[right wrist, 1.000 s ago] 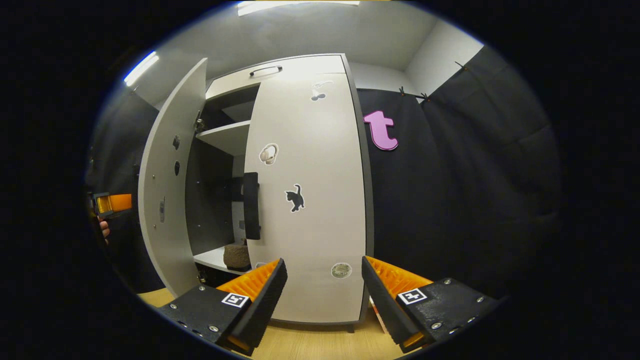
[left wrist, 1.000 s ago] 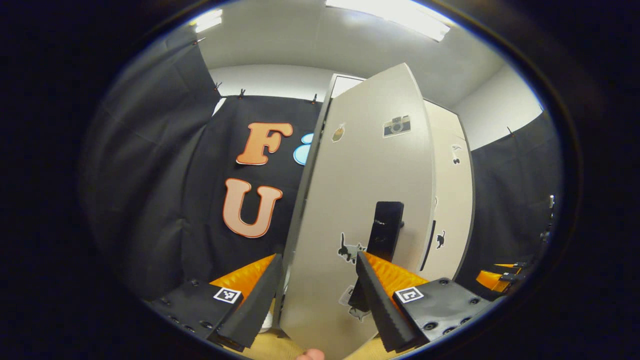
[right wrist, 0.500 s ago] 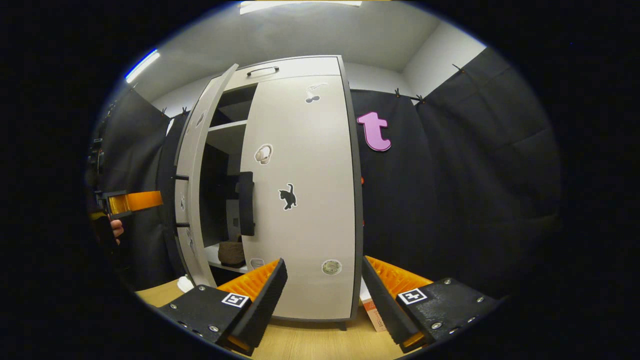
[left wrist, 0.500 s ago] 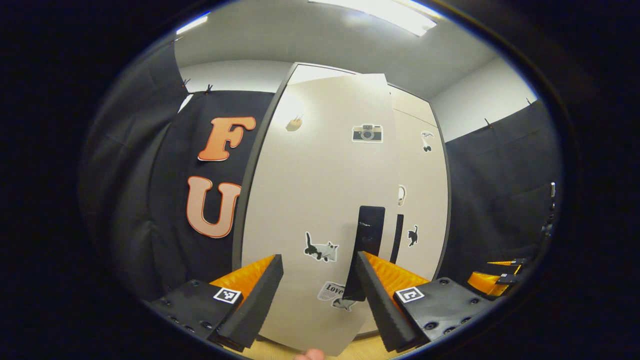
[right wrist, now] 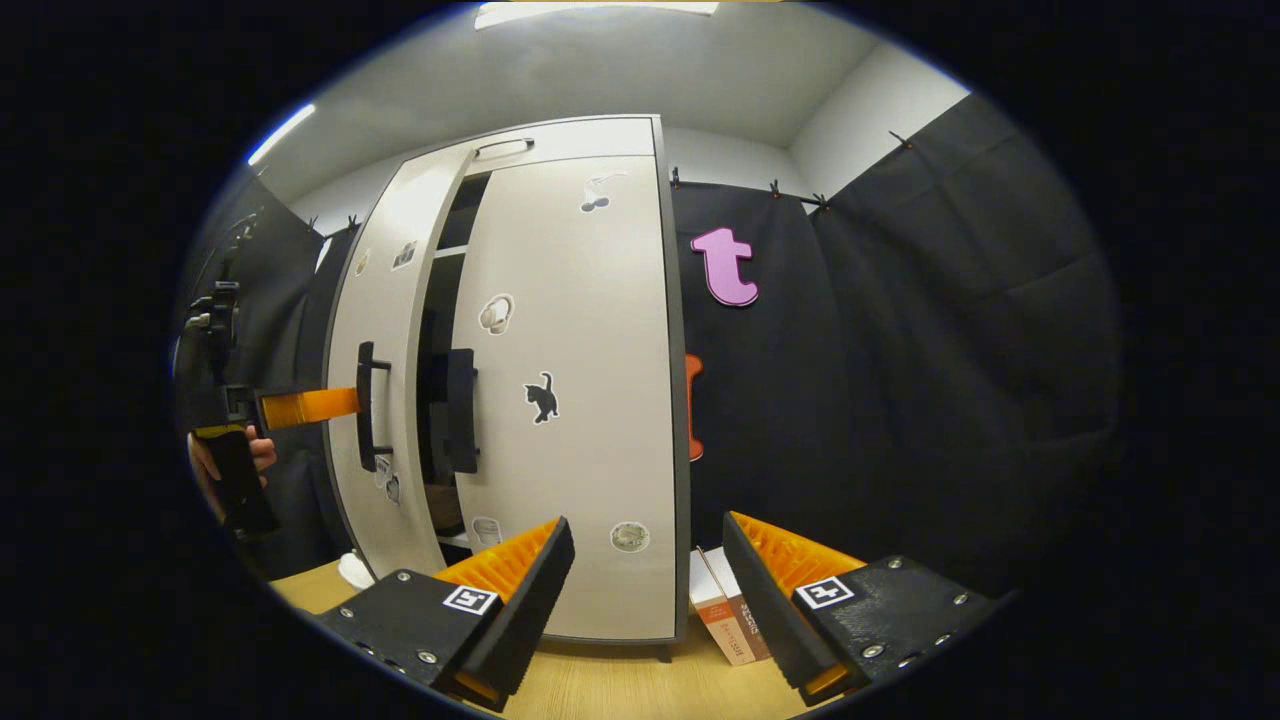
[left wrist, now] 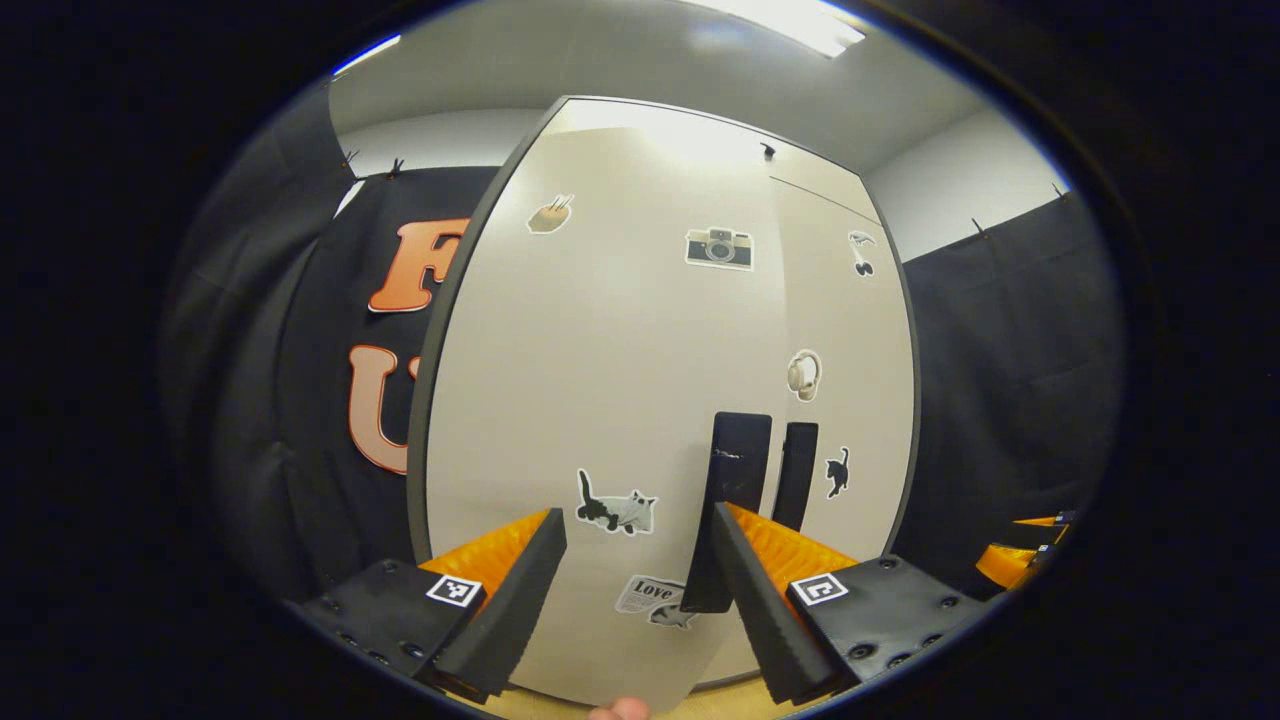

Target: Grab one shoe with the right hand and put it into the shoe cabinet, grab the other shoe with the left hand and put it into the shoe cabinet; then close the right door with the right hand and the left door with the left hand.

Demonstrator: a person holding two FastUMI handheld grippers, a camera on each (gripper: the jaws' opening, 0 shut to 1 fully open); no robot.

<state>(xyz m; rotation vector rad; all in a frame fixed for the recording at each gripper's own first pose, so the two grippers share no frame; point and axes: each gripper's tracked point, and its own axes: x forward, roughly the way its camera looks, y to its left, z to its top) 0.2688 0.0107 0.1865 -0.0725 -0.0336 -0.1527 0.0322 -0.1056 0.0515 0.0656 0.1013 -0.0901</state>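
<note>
the tall light-grey shoe cabinet [right wrist: 560, 400] with sticker-covered doors is seen standing on a pale wooden floor [right wrist: 620, 685] against the black cloth wall. in the right gripper view the right door [right wrist: 590, 400] is shut flat against the frame, while the left door [right wrist: 385, 380] is ajar, a narrow dark gap being left between the two. a white shelf edge is glimpsed through that gap; the shoes cannot be made out inside.

the left tool [left wrist: 635, 570] is held spread with nothing between its fingers, close in front of the left door [left wrist: 600, 400], beside its black vertical handle [left wrist: 730, 500]. the right door's black handle [left wrist: 797, 475] is seen just beyond. whether the tool touches the door cannot be told. in the right gripper view the left tool [right wrist: 300, 408] is seen from the side, pointed at the left door's handle [right wrist: 368, 405], with a hand [right wrist: 235, 460] on its grip.

the right tool [right wrist: 645, 590] is held spread and empty, apart from the cabinet. a small orange-and-white box [right wrist: 722, 615] is seen on the floor beside the cabinet's right foot.
</note>
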